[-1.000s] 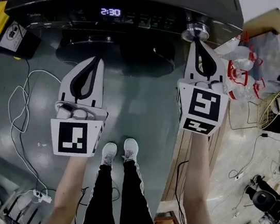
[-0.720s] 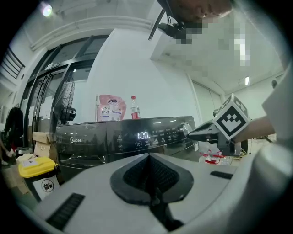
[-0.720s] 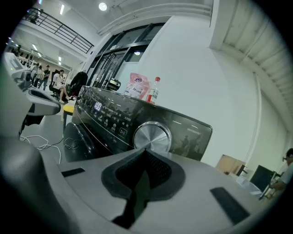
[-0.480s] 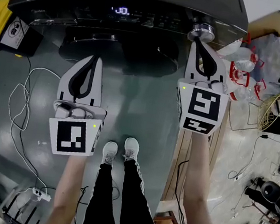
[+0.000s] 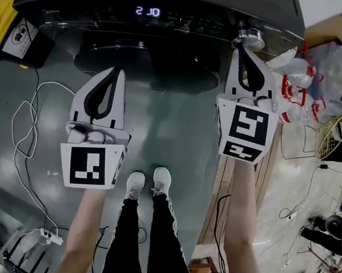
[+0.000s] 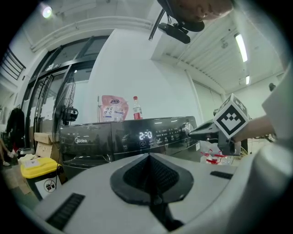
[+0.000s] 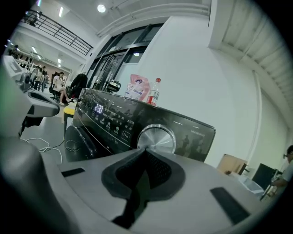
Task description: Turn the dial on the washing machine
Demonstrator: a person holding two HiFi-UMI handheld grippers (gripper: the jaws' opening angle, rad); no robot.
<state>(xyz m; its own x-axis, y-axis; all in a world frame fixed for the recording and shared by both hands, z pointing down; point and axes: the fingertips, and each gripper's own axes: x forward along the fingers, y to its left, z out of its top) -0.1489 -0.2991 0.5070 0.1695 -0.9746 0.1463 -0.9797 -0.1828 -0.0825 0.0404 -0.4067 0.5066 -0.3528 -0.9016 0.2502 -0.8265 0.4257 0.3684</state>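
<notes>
dial: round silver knob at the right end of the control strip on the washing machine, up near the top front edge

right gripper: my jaws are pressed together with nothing between them. The tip sits right at the dial's lower edge, looks like it's touching, but I can't swear to it. Definitely not wrapped around the knob.

display: lit, showing a time, left of the dial on the same strip

left gripper: jaws together too and empty, hanging back in front of the door, well clear of the panel, doing nothing

progress: I'd say I'm at the dial but not clearly turning it. Machine's on and the tip is in place, so the reach is done.

left to do: the turn itself. With closed jaws I'd guess it's nudging the rim round, or opening up to grab it.

other stuff: a pouch and bottle on top of the machine, cables on the floor to my left
</notes>
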